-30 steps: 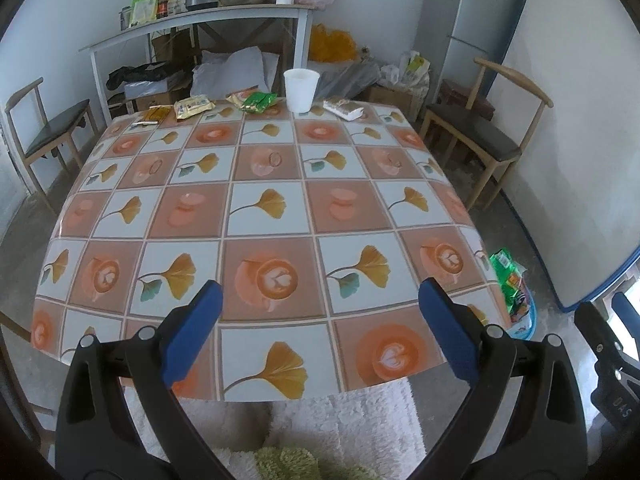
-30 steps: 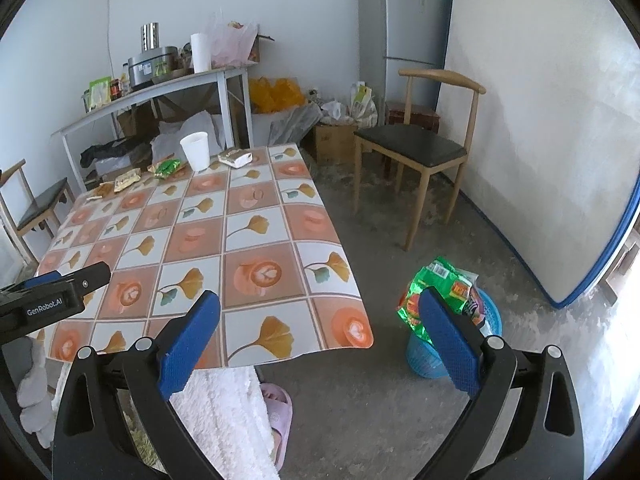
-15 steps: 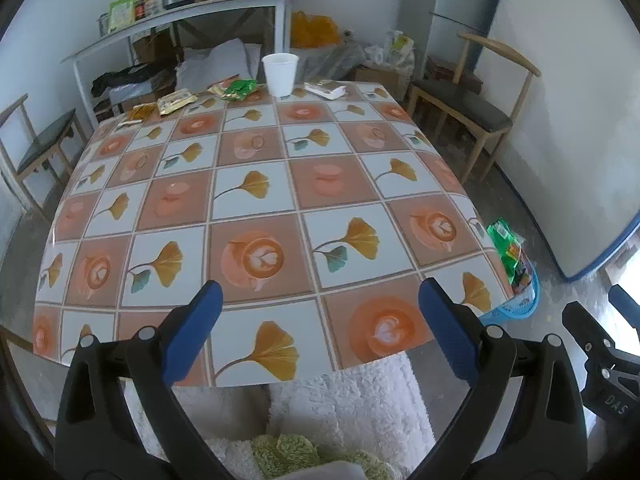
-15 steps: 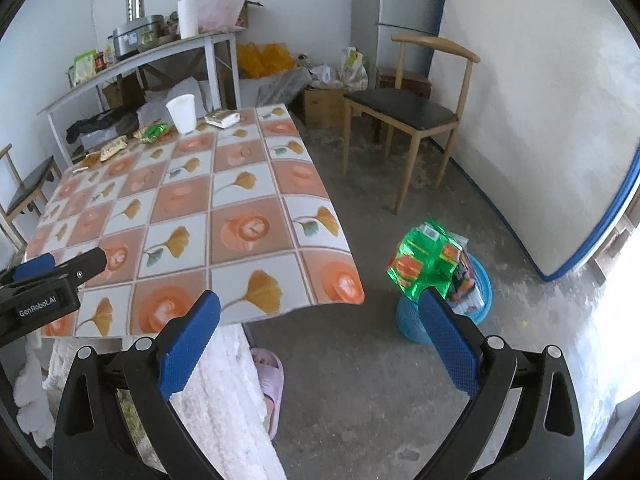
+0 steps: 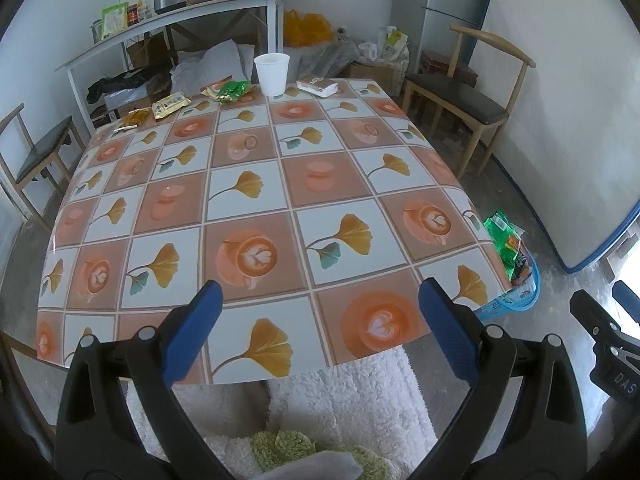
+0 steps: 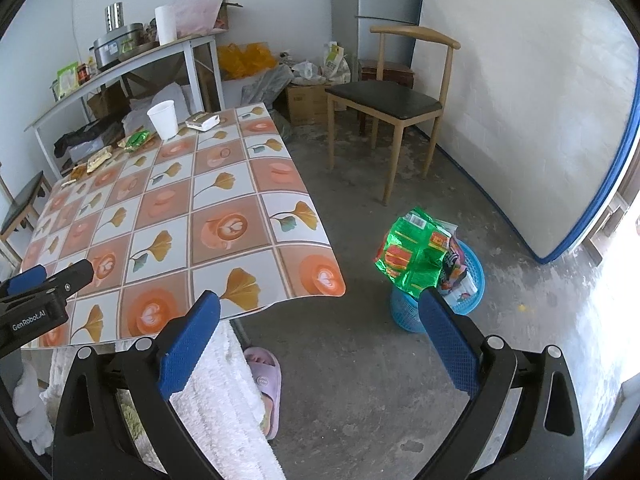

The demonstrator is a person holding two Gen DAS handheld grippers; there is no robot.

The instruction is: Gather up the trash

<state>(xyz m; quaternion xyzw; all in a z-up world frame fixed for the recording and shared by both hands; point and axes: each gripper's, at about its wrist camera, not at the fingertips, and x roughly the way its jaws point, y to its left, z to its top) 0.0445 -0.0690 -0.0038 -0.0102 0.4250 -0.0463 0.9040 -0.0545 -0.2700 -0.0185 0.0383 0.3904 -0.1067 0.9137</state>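
Your remaining trash sits at the far edge of the table (image 5: 256, 208): a white cup (image 5: 272, 74), a green wrapper (image 5: 230, 90) just left of it, yellow packets (image 5: 170, 105) further left, and a small pack (image 5: 318, 83) to its right, the row running left to right. Your left gripper (image 5: 316, 320) hangs over the near edge, jaws spread wide and empty, nearer that row. Your right gripper (image 6: 318, 326) is also wide and empty, off the table's right corner, near the blue basket (image 6: 468, 276) already holding a green bag (image 6: 412, 254). Compared with a second ago, the left view has pulled back slightly; the right has tilted down toward the floor.
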